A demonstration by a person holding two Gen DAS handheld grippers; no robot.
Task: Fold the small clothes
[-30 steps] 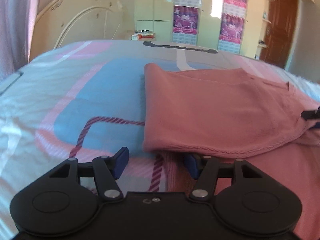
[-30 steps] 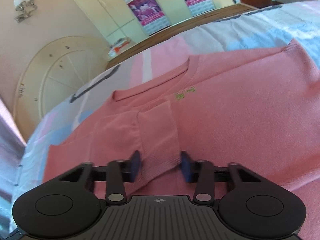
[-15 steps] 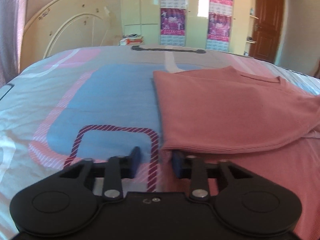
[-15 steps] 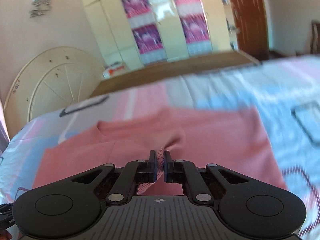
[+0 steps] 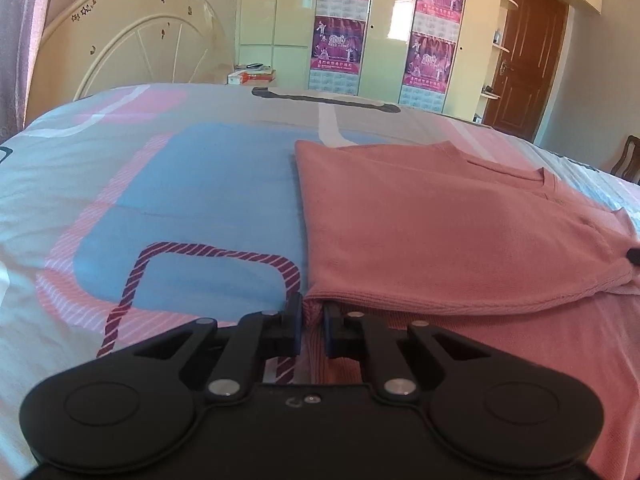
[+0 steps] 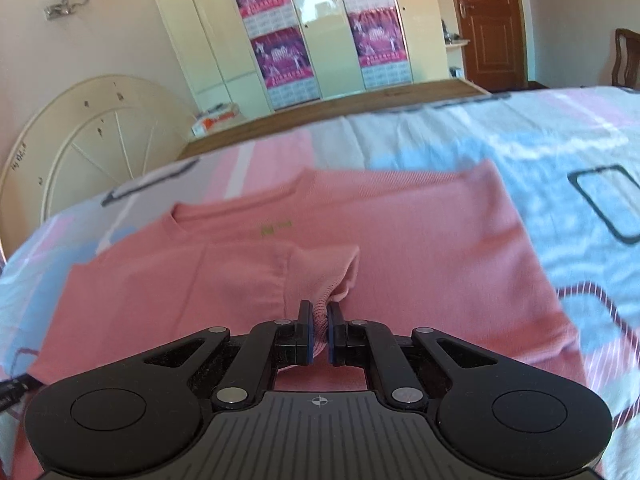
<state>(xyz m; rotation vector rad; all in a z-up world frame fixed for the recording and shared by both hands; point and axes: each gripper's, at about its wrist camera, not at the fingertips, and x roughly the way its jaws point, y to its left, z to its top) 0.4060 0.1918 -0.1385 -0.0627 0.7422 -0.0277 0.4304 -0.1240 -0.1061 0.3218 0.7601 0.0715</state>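
Observation:
A pink sweater [image 5: 440, 220] lies on the bed, its left side folded over the body. My left gripper [image 5: 311, 322] is at the near corner of that fold, its jaws closing with the ribbed hem pinched between the blue pads. In the right wrist view the same sweater [image 6: 420, 240] shows its neckline and a small green mark. My right gripper [image 6: 319, 332] is shut on the sleeve cuff [image 6: 332, 280], which rises in a small peak off the body. A black tip of the right gripper [image 5: 634, 256] shows at the right edge of the left wrist view.
The bed sheet [image 5: 180, 200] has blue, pink and grey patches. A cream headboard [image 5: 132, 40] stands at the far left, and a wardrobe with purple posters [image 5: 340, 32] and a brown door [image 5: 524, 52] behind. A wooden chair [image 6: 626, 56] stands at the right.
Both grippers went from open to shut: the left on the folded hem corner, the right on the sleeve cuff. The right gripper then moved sideways, drawing the cuff up into a peak.

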